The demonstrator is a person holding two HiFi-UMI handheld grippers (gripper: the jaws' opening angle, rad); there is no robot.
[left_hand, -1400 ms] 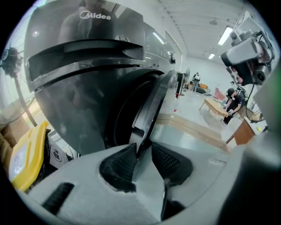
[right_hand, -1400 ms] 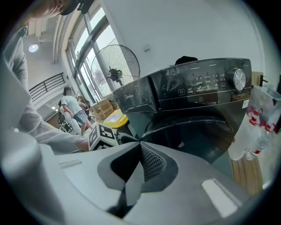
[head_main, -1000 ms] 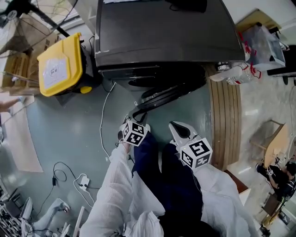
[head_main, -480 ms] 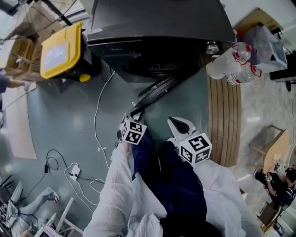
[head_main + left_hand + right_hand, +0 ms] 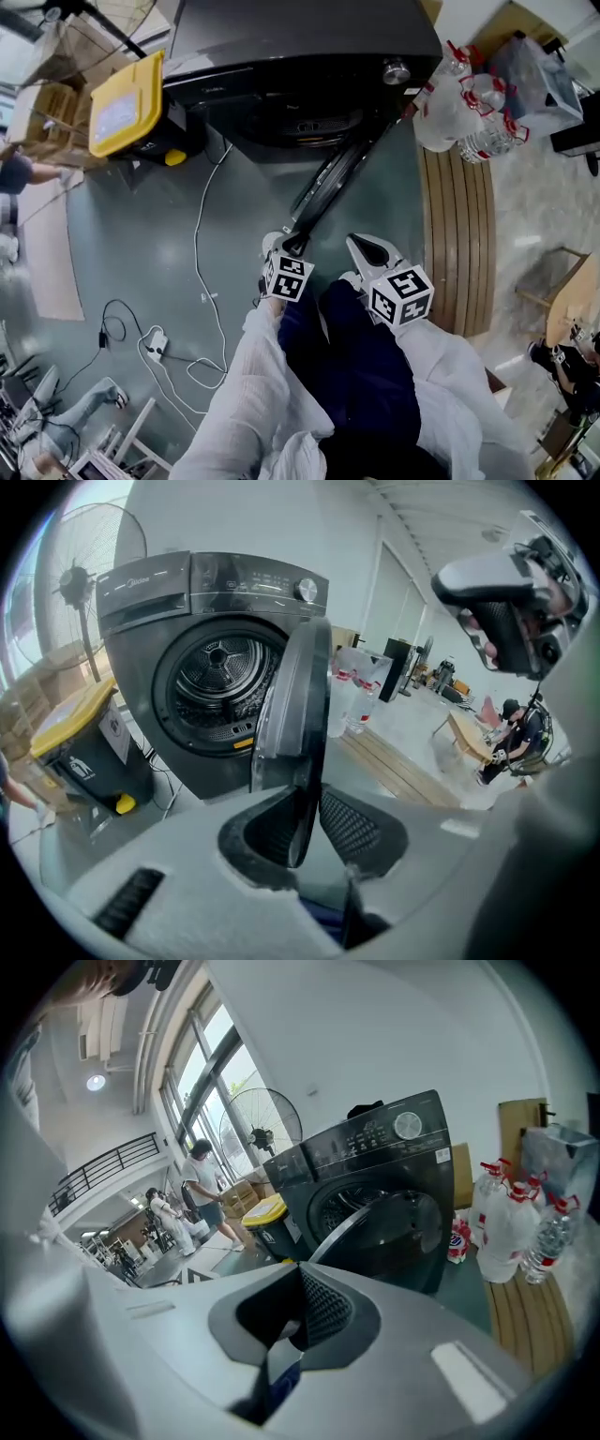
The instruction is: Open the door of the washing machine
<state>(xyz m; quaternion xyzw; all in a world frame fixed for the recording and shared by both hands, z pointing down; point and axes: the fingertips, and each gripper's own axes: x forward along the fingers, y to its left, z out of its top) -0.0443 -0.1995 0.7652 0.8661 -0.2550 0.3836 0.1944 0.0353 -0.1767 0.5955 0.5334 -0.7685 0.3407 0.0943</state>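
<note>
The washing machine (image 5: 300, 56) stands well ahead of both sets of jaws, and its drum mouth (image 5: 217, 682), which a second ago was mostly covered, now shows open and round beyond my left jaws. That is because the door (image 5: 333, 178) has swung a long way. It lay at a shallow slant across the front before, and now it juts out from the machine almost square to it, its free edge reaching back to my left gripper (image 5: 283, 244). I judge the task nearly done, with only a last bit of swing left if I want it fully wide (the hinge may have more travel, I cannot tell from here). The left jaws have just been closing a little further, and the door's dark rim runs straight between them, pinched by the pads. The right gripper (image 5: 366, 251) rides just beside the left one, its jaws pressed together on nothing. The door stands ahead of them and off to their left, apart from them. So the left hand alone does the pulling.
</note>
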